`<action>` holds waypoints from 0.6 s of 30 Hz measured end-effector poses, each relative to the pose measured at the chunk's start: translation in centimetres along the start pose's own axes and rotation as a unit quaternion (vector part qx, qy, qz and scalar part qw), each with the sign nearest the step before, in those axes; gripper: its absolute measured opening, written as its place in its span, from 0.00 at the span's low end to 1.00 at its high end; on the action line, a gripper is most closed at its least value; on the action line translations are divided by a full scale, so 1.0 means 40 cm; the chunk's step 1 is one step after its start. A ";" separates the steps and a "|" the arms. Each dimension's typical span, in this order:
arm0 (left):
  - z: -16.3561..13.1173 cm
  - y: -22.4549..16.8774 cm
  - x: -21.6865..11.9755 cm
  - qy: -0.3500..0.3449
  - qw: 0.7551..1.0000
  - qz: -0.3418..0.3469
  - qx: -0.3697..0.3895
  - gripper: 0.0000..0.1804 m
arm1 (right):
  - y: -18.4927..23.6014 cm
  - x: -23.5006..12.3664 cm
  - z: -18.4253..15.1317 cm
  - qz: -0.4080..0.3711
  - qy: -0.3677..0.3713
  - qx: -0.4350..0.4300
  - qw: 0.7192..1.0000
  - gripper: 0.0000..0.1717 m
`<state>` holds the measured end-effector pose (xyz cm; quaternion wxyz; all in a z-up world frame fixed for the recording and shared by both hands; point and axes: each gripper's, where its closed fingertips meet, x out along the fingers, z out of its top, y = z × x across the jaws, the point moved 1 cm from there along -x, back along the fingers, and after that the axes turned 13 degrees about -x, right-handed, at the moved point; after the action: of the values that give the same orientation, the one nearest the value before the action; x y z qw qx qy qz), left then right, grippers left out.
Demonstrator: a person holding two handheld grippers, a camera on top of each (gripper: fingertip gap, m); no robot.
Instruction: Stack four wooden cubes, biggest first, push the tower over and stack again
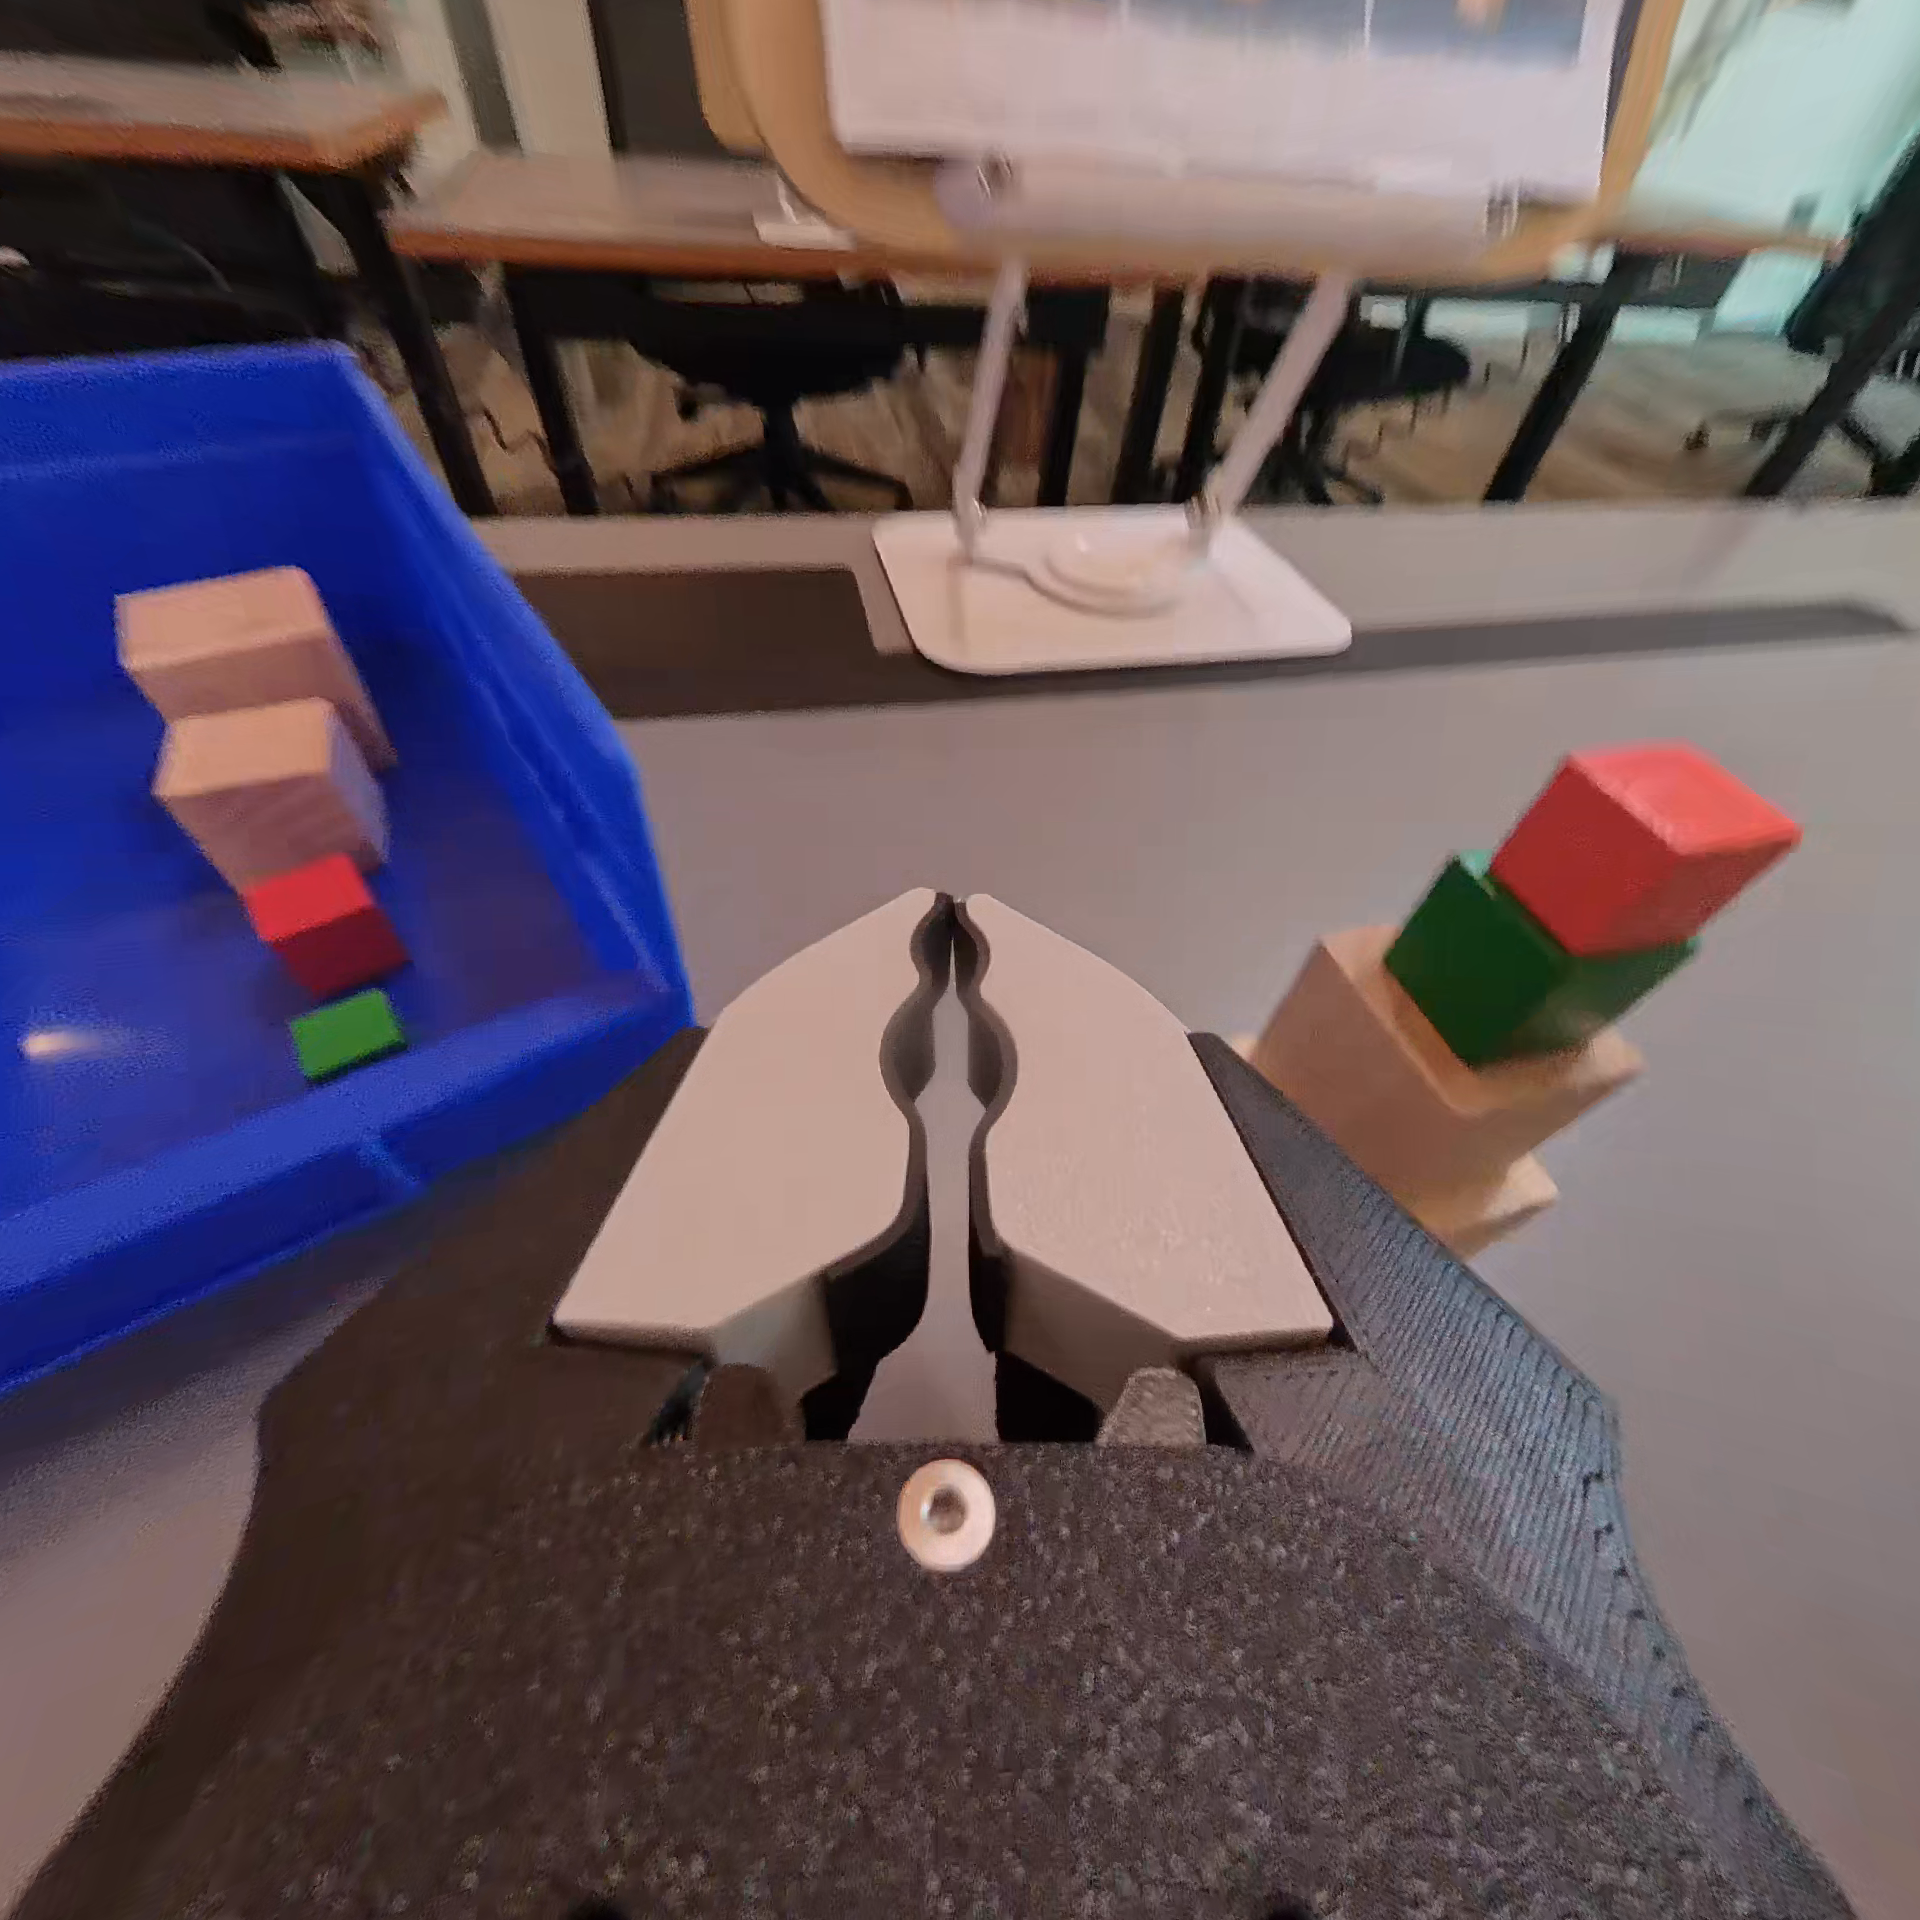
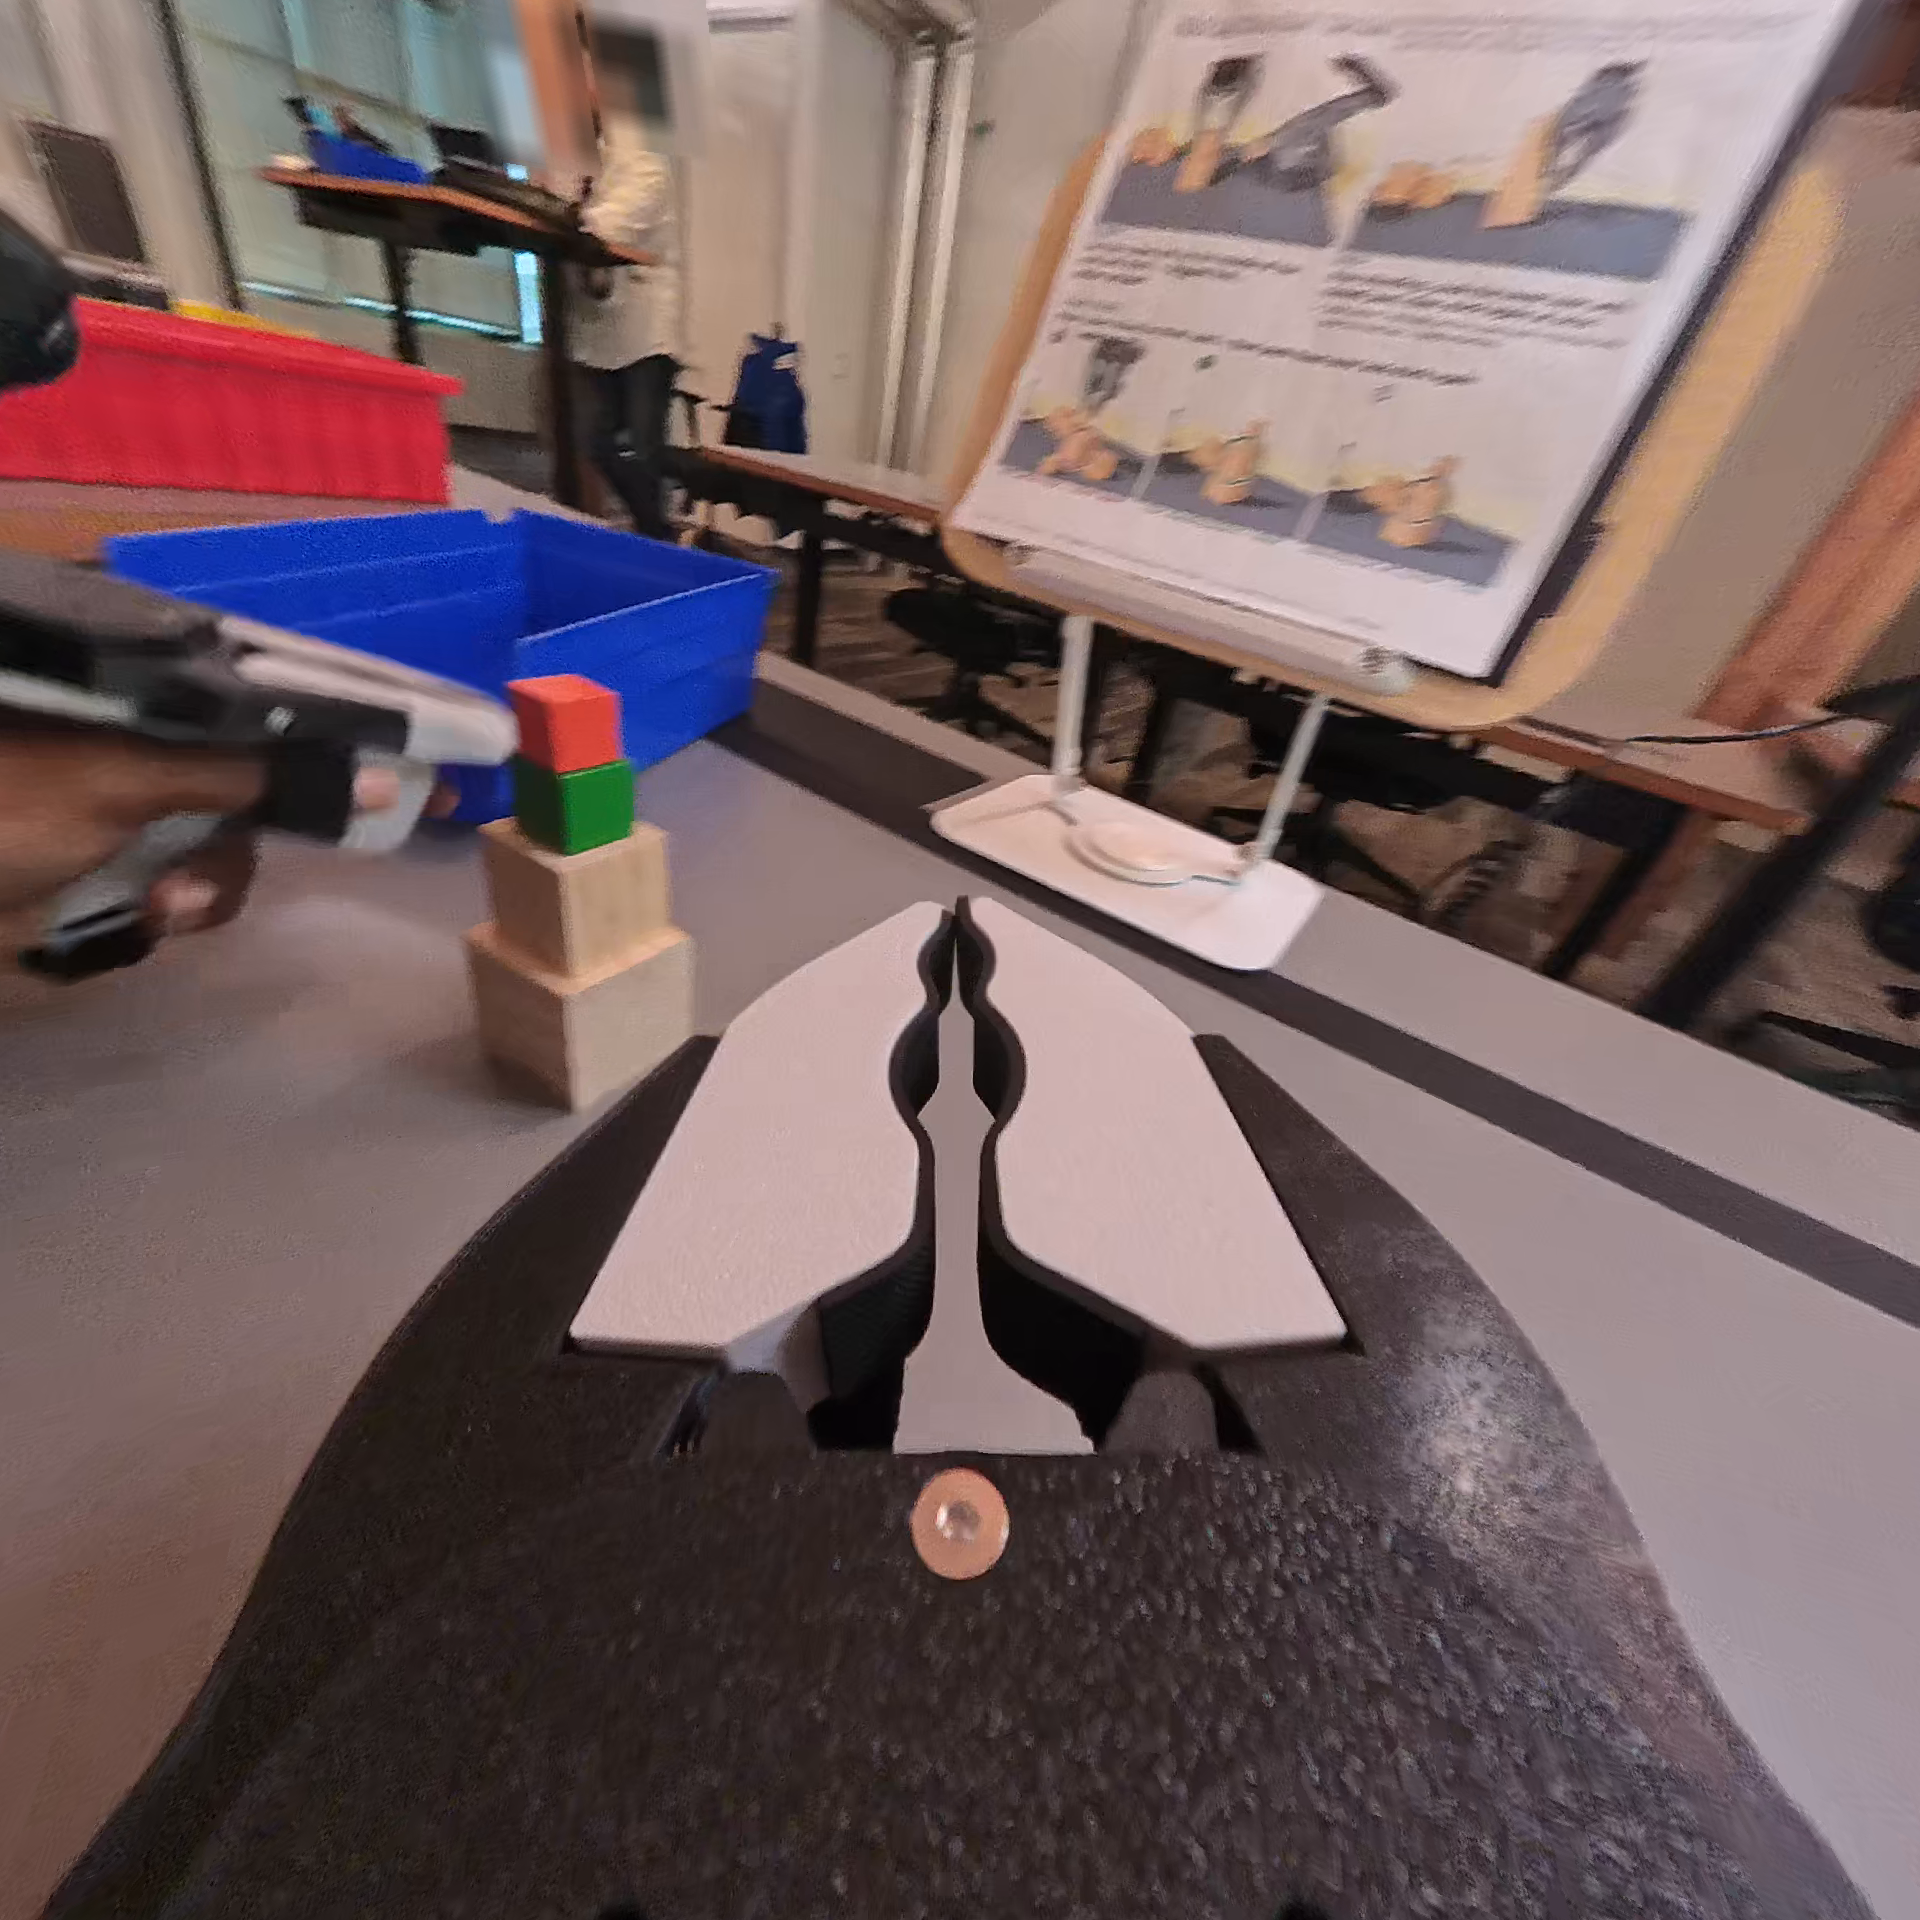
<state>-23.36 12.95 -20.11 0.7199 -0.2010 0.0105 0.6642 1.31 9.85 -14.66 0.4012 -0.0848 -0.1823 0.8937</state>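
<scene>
- The grey table (image 2: 312,1195) fills both views; a blue bin (image 1: 499,665) sits at its left, cut off by the frame edge.
- A tilted board with a printed sheet (image 2: 1351,312) shows whole only from the right wrist.
- Block tower (image 2: 577,883): two wooden blocks, a green cube (image 2: 571,805), a red cube (image 2: 566,722) on top. Its base is hidden in the left view.
- Loose blocks inside the bin (image 1: 260,748) show only from the left wrist.
- Left gripper (image 1: 954,914) is closed on nothing, its tip just beside the red cube; contact is too blurred to tell.
- Right gripper (image 2: 956,914) is closed and holds nothing, apart from the tower.

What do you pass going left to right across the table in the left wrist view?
Blue bin holding wooden, red and green blocks → the shut, empty left tool → block tower with the red cube on top.
</scene>
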 end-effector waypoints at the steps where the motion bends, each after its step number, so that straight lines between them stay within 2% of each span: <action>1: -0.031 -0.017 0.011 0.026 0.999 -0.001 0.021 0.00 | -0.030 -0.010 0.001 -0.023 0.001 -0.003 1.000 0.00; 4: -0.097 -0.074 0.027 0.073 0.992 -0.009 0.100 0.00 | -0.108 -0.041 0.001 -0.073 0.000 0.002 0.997 0.00; 7: -0.120 -0.136 0.039 0.082 0.984 -0.019 0.158 0.00 | -0.166 -0.066 -0.002 -0.105 -0.001 0.006 0.994 0.00; 11: -0.122 -0.251 0.067 0.059 0.968 -0.048 0.240 0.00 | -0.211 -0.091 0.003 -0.128 -0.008 0.012 0.992 0.00; 15: -0.128 -0.395 0.085 0.004 0.923 -0.086 0.376 0.00 | -0.230 -0.103 -0.001 -0.136 -0.009 0.020 0.991 0.00; 18: -0.133 -0.446 0.076 -0.018 0.909 -0.099 0.403 0.00 | -0.238 -0.109 -0.007 -0.138 -0.008 0.024 0.990 0.00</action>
<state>-4.52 13.56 -20.92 0.8021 0.1181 0.2449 0.5318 10.82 12.50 -11.16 0.5214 -0.0422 -0.1743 0.8343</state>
